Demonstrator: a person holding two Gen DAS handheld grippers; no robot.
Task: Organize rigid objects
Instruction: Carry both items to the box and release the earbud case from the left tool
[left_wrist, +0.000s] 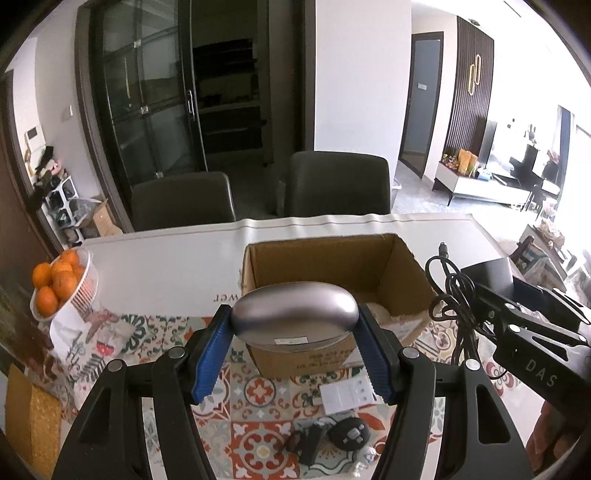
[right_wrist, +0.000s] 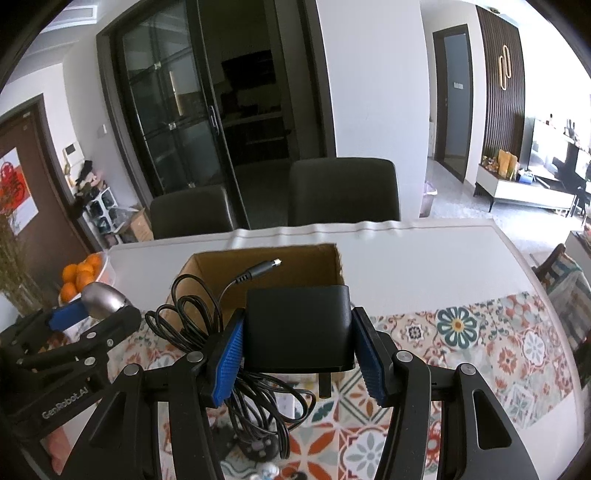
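My left gripper (left_wrist: 294, 345) is shut on a smooth silver oval device (left_wrist: 295, 314), held in the air just in front of an open cardboard box (left_wrist: 402, 266). The blue pads (left_wrist: 212, 354) press on both ends of the device. My right gripper (right_wrist: 298, 354) is shut on a black power adapter (right_wrist: 299, 328), whose coiled black cable (right_wrist: 192, 317) hangs to the left with its plug (right_wrist: 258, 271) sticking up. The box (right_wrist: 207, 264) lies behind the adapter. Each gripper shows in the other's view: the right gripper (left_wrist: 517, 325) and the left gripper (right_wrist: 88, 314).
A patterned cloth (left_wrist: 258, 391) covers the near table, with a white card (left_wrist: 345, 395), a round black item (left_wrist: 349, 434) and a small black part (left_wrist: 308, 443) on it. A bowl of oranges (left_wrist: 59, 284) stands at the left. Two dark chairs (left_wrist: 340, 182) stand behind the white table (left_wrist: 166, 262).
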